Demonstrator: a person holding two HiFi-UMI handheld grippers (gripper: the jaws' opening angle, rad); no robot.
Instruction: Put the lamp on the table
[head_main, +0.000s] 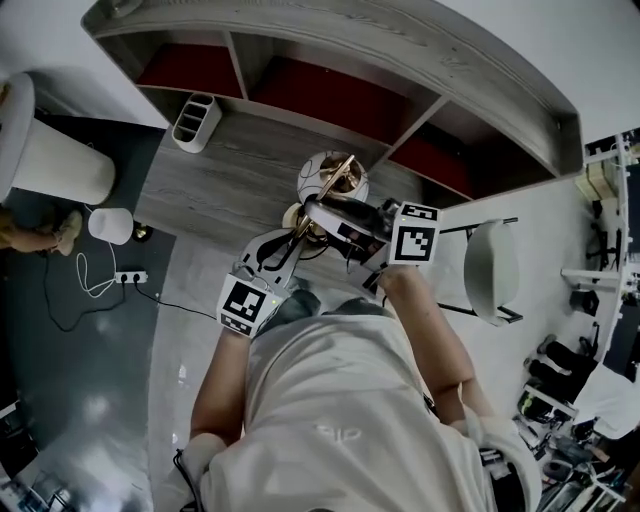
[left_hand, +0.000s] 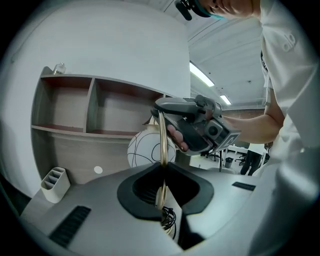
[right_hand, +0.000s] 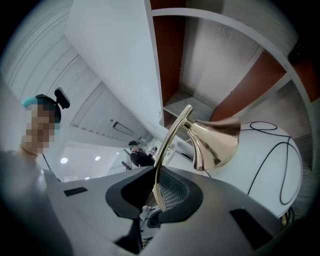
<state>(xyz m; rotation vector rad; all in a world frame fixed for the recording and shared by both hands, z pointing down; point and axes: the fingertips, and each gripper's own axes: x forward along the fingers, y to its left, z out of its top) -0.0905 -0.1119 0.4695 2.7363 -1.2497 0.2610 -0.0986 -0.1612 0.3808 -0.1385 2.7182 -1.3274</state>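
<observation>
Lamp with white globe shade and curved golden stem (head_main: 335, 178) is over the grey wooden desk (head_main: 215, 185), near its front edge. The jaws of the left gripper (left_hand: 162, 192) and the right gripper (right_hand: 156, 196) are both clenched on the stem. It seems best to lower it evenly with the base flat, and to release only when it stands.
</observation>
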